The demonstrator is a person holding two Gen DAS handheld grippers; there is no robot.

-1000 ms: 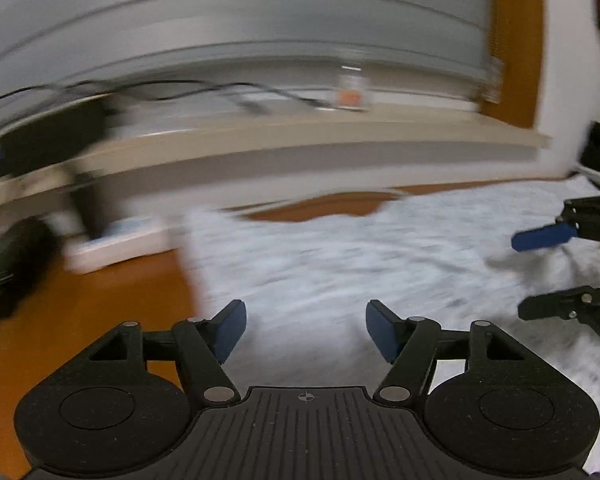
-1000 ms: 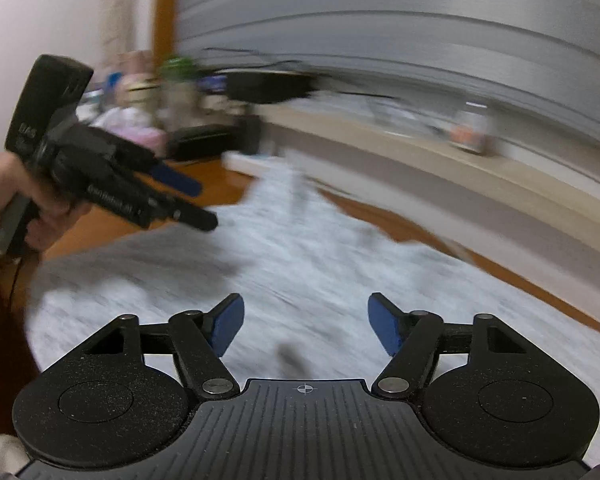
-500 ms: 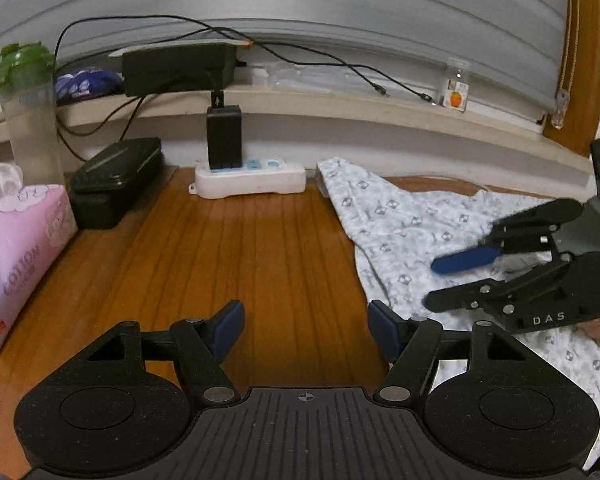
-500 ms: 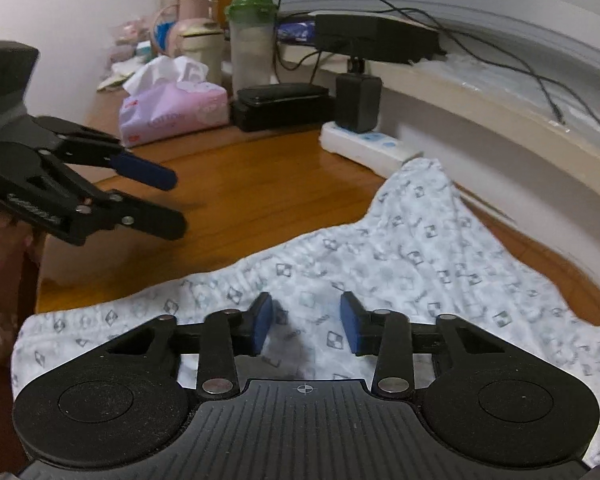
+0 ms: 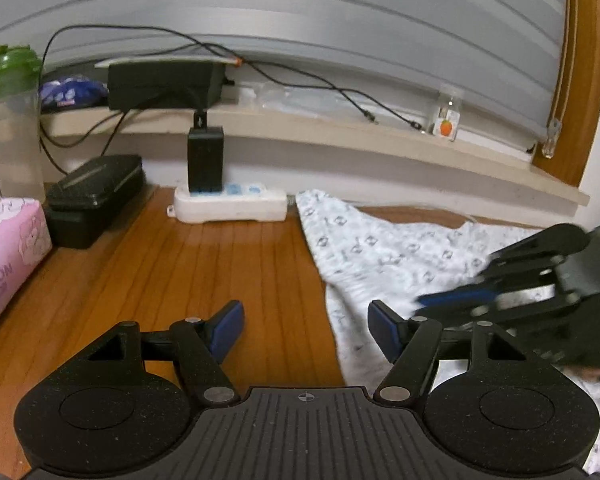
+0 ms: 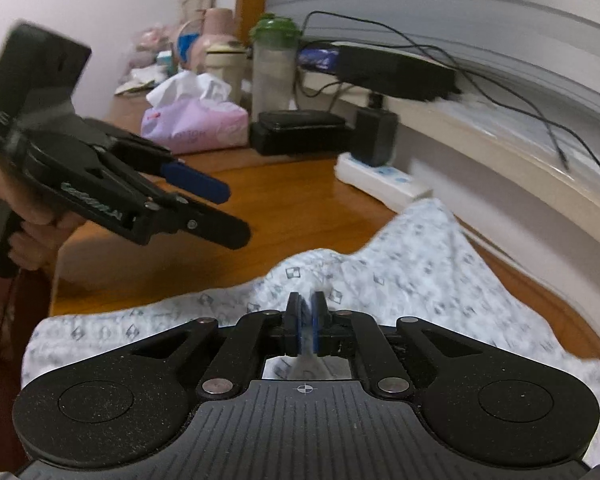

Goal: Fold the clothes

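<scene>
Our right gripper (image 6: 306, 320) has just been closing and is now pinching the patterned garment (image 6: 400, 276) lying on the wooden table (image 5: 204, 276); our left gripper (image 5: 306, 326) is hovering open at its edge, so folding is starting.

The black two-finger right gripper with blue pads (image 6: 306, 322) has just closed its jaws, pinching a fold of white patterned cloth (image 6: 400, 276). The matching left gripper (image 5: 306, 330) is held in a hand (image 6: 28, 216), its jaws spread wide with nothing between them.
</scene>
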